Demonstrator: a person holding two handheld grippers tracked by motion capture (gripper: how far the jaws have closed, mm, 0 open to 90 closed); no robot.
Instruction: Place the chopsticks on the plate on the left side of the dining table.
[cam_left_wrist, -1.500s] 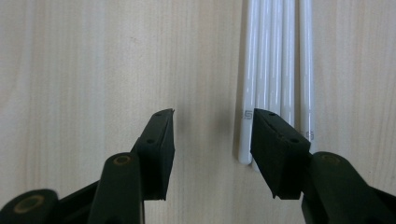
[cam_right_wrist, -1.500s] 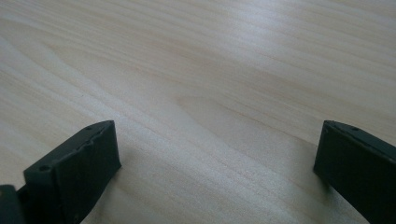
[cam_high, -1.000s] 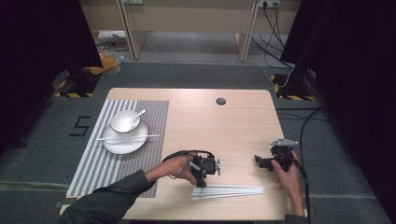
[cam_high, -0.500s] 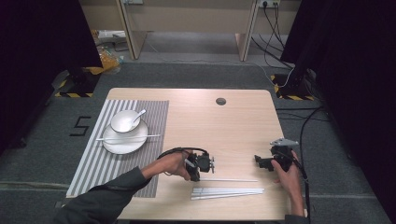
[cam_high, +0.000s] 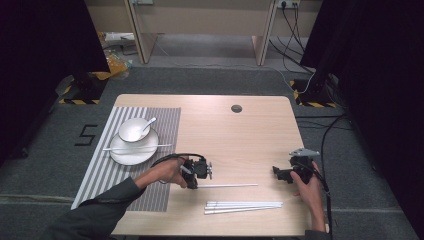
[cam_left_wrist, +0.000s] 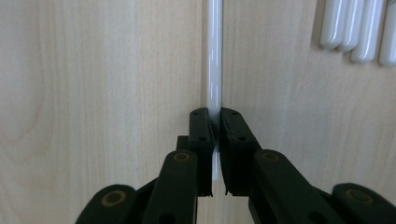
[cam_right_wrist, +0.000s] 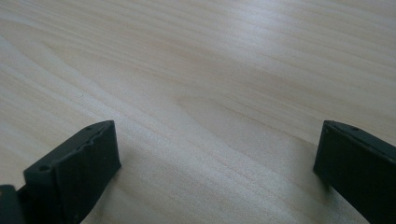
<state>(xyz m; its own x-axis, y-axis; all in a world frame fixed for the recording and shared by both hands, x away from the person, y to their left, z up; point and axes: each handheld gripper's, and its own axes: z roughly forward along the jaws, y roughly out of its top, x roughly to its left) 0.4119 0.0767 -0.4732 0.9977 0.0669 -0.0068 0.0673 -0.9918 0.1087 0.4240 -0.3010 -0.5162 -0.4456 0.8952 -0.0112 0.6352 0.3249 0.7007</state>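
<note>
Pulled away from the other chopsticks (cam_high: 244, 206), one chopstick (cam_high: 227, 185) lies crosswise, its end clamped in the left tool (cam_high: 195, 181)

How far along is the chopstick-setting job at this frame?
Looks done: one white chopstick already lies across the plate, beside the bowl and spoon. In hand: the left gripper is clamped on a second chopstick. Left: carrying it to the plate; three spare sticks remain. The right gripper is open.
</note>
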